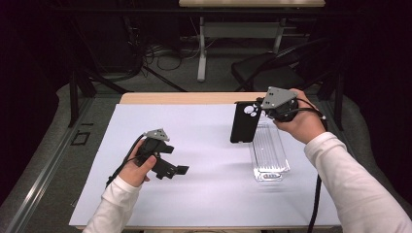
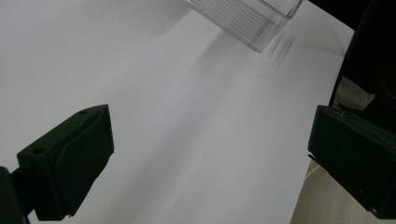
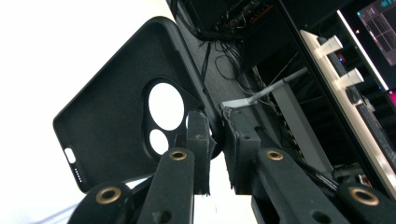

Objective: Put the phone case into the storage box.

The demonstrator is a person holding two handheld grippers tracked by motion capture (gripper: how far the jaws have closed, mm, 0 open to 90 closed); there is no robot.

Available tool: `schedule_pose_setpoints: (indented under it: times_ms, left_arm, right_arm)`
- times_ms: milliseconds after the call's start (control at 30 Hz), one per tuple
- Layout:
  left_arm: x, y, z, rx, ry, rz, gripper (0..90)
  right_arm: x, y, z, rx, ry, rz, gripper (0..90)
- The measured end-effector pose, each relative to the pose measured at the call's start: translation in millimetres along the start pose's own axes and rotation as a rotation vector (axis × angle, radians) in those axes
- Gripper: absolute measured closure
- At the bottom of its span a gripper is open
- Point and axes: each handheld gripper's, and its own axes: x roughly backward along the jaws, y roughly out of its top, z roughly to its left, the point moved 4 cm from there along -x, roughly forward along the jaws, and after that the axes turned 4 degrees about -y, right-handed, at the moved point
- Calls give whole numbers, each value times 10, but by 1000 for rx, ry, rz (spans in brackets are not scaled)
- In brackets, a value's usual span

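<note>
A black phone case with round camera cutouts hangs upright above the white table sheet. My right gripper is shut on the case's top edge beside the cutouts; in the right gripper view the case stands clamped between the jaws at my right gripper. A clear plastic box lies on the sheet just right of and below the case, seen again as the clear box. My left gripper rests low over the sheet at the left, open, and nothing lies between the jaws of my left gripper.
The white sheet covers most of the wooden table. A dark chair and a white table leg stand on the floor beyond the far edge, among cables. Bare sheet lies between the two grippers.
</note>
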Motion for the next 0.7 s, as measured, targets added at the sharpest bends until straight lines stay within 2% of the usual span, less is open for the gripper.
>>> schedule_pose_setpoints:
  times_ms: [300, 700]
  left_arm:
    - [51, -10, 38, 16, 4, -15, 4]
    - [54, -18, 55, 20, 7, -12, 4]
  right_arm:
    - [-66, -172, -145, -2, -18, 40, 816]
    - [-15, -363, -265, -8, -42, 84, 817]
